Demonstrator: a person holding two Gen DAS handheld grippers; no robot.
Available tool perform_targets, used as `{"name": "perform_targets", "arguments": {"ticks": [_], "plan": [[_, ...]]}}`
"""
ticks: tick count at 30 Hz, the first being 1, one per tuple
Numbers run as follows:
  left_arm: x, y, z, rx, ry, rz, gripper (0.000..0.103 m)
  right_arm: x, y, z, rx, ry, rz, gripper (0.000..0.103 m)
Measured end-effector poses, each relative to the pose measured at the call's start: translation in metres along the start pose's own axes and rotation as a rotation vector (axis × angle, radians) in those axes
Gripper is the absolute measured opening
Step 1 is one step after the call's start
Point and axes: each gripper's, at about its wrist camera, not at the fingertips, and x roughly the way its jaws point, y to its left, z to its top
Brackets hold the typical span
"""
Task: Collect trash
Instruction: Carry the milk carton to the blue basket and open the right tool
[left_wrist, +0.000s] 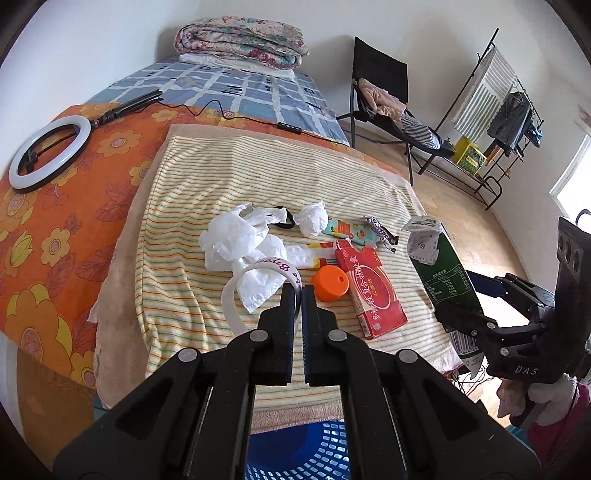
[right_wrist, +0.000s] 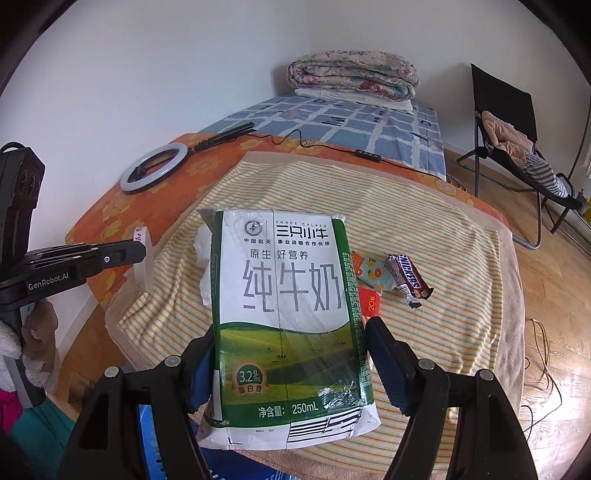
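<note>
The right gripper (right_wrist: 291, 354) holds the milk carton (right_wrist: 288, 317) upright between its jaws; the left gripper (left_wrist: 298, 295) is closed on a white band (left_wrist: 236, 291); the blue basket (left_wrist: 317, 450) lies below both

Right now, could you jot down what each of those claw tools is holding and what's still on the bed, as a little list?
left gripper: shut on a white paper band
right gripper: clamped on a flattened milk carton
still on striped towel: crumpled tissues, orange cap, red box, Snickers wrapper
bin: blue basket below the grippers
</note>
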Motion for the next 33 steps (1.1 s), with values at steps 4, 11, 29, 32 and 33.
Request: {"name": "perform_targets", "arguments": {"ticks": [4,11,29,32,33], "plan": [[-0.012,-0.010,-0.024,0.009,0.017,-0.012,0.001,-0.016,0.009,-0.024,0.011,0.003,0.028,0.075],[-0.024,-0.025,-0.065,0.032,0.047,-0.017,0.001,-0.033,0.028,-0.066,0.009,0.033,0.047,0.075],[0.013,-0.025,-0.149,0.000,0.207,0.012,0.001,-0.013,0.064,-0.162,0.015,0.198,0.108,0.076],[0.022,-0.024,-0.158,0.013,0.231,0.030,0.001,-0.001,0.063,-0.172,0.032,0.230,0.104,0.076],[0.025,-0.023,-0.161,0.013,0.237,0.035,0.001,0.003,0.063,-0.175,0.036,0.244,0.102,0.076]]}}
